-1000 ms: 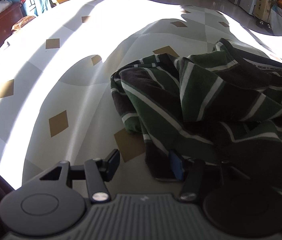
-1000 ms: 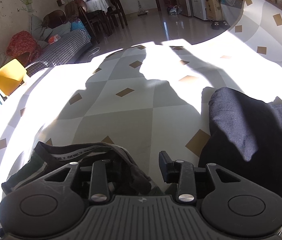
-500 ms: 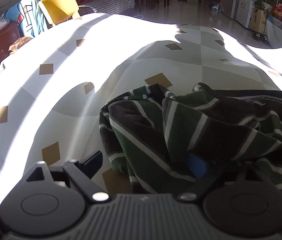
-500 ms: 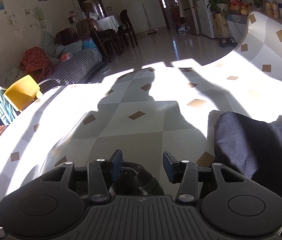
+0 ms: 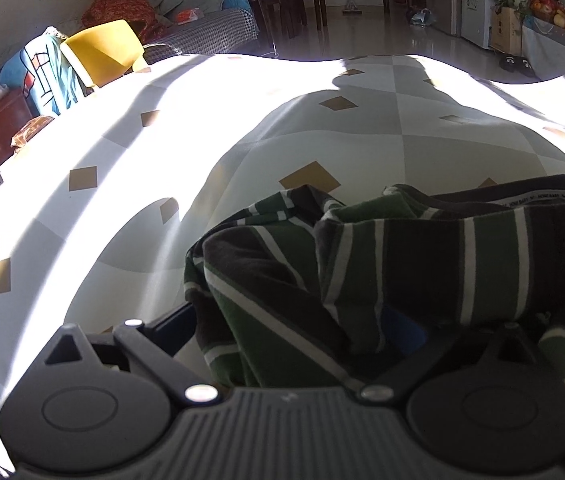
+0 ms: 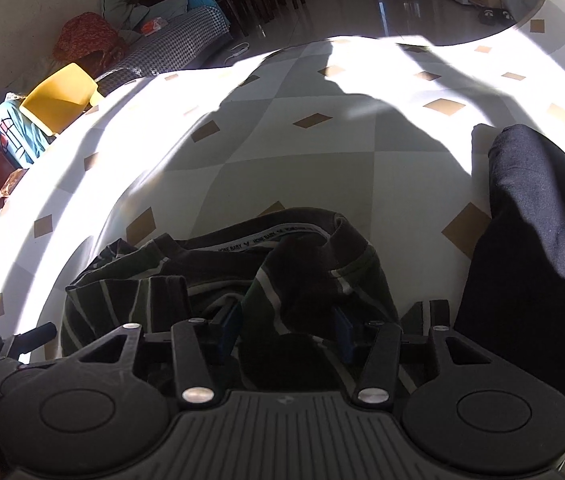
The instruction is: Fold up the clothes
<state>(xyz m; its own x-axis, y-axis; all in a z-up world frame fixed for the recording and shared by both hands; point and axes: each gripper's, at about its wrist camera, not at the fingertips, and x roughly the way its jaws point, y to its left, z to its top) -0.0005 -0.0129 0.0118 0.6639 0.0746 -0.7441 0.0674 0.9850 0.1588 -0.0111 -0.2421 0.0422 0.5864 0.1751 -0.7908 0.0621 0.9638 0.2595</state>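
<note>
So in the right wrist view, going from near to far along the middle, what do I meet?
Right claw → striped garment → checkered tablecloth → shiny floor.

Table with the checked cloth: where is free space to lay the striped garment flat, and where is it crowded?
Free: the wide cloth beyond the striped garment up to the far edge, and left of it toward the yellow chair. Crowded: the near right side, where the dark navy garment lies.
</note>
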